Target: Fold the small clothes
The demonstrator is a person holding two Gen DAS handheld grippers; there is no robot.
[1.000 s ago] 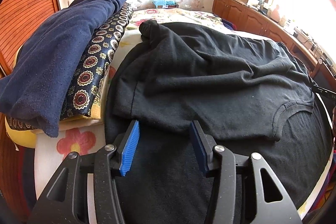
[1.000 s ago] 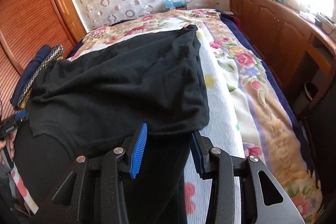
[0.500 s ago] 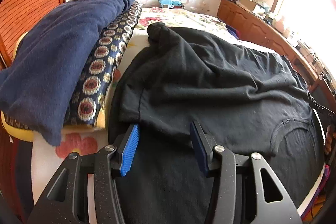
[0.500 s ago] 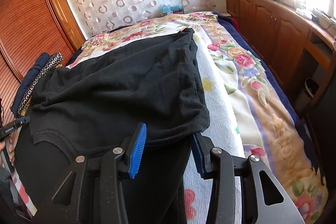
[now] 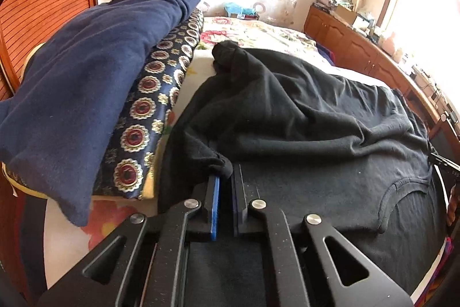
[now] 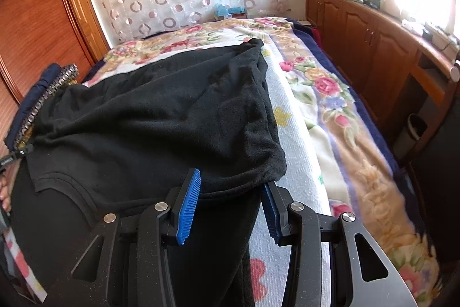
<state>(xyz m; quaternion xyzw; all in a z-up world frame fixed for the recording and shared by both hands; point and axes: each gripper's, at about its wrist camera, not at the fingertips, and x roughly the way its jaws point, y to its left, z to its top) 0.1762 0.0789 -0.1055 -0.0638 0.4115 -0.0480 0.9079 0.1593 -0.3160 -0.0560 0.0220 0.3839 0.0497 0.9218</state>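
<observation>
Left wrist view: left gripper (image 5: 225, 180) has just closed, pinches black shirt (image 5: 302, 117) edge at lower centre; shirt runs toward upper right. Right gripper (image 6: 230, 192) half-wide, straddles hem.

Black left gripper (image 5: 226, 186) and right gripper (image 6: 231, 203): blue ribbed pads, silver screws.

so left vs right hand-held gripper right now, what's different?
Left hand-held gripper has just closed: its jaws are shut, pinching a bunched edge of the black shirt. Right hand-held gripper has its jaws apart, with the shirt's folded edge lying between them, not clamped. The left sits beside the navy cloth, the right beside bare floral bedspread. Both have blue pads and point across the same shirt.
</observation>
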